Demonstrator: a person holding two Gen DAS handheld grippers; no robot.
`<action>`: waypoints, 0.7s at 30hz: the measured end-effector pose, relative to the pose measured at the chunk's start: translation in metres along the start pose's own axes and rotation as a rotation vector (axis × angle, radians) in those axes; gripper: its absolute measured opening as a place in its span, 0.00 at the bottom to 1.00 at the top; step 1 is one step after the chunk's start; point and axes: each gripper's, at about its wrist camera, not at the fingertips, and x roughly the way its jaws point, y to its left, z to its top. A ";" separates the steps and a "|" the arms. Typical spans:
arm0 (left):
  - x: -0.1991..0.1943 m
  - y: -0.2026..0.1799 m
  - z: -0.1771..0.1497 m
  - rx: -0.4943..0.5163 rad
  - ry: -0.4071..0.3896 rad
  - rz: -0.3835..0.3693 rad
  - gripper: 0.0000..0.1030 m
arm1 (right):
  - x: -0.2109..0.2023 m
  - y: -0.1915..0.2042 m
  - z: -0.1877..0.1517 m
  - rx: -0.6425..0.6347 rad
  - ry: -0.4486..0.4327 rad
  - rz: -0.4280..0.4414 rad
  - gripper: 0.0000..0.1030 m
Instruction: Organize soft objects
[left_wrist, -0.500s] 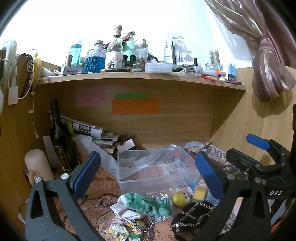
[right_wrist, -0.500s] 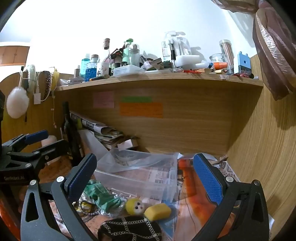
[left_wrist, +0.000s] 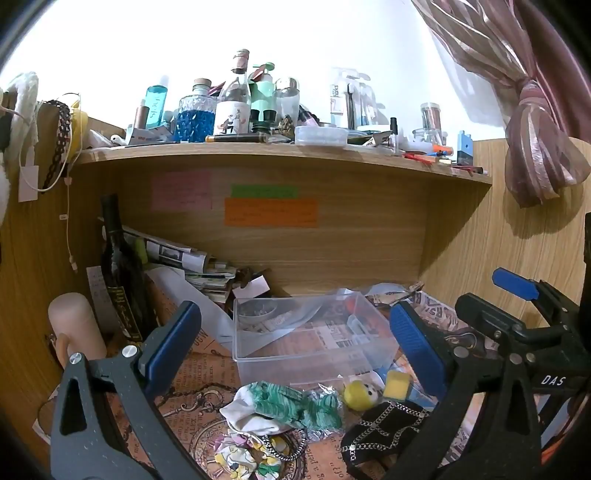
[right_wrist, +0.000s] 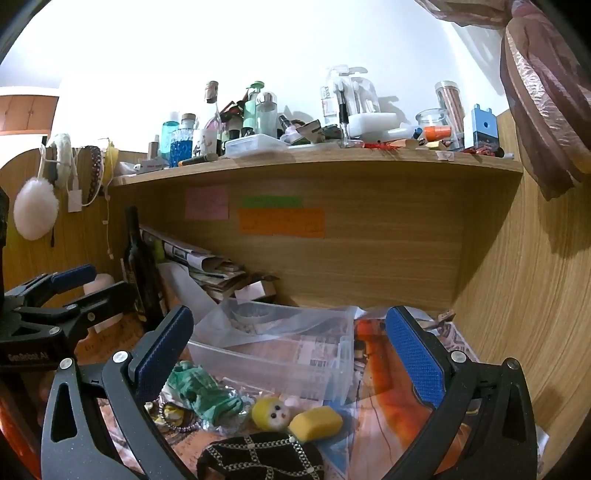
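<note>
Looking down my left tool (left_wrist: 291, 343): blue pads spread wide, nothing between them. Clear box (left_wrist: 314, 332) sits on the counter (left_wrist: 192, 391) under the shelf; green knit piece (left_wrist: 291, 402), yellow plush ball (left_wrist: 358, 393), yellow sponge (left_wrist: 397, 384) and black chained pouch (left_wrist: 384, 424) lie just in front of it.

Right view: my right tool (right_wrist: 288, 350) also spread, holding nothing. Same ball (right_wrist: 271, 413) touches the sponge (right_wrist: 316, 422); pouch (right_wrist: 258, 459) nearest me, left tool (right_wrist: 66, 291) off to the left.

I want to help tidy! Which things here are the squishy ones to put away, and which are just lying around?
For the job: green knitted piece, yellow plush ball, yellow sponge, black chained pouch, clear bin.

Just lying about: dark bottle, sticky notes, newspapers.
</note>
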 end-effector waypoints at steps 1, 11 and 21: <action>0.000 0.000 -0.001 0.000 -0.001 -0.001 1.00 | -0.001 -0.001 0.000 0.000 -0.001 -0.001 1.00; 0.002 0.002 -0.002 -0.001 0.003 -0.004 1.00 | -0.001 0.000 -0.001 0.003 -0.003 0.002 1.00; 0.003 0.002 -0.003 -0.001 0.004 -0.004 1.00 | -0.001 0.000 -0.001 0.007 -0.004 0.001 1.00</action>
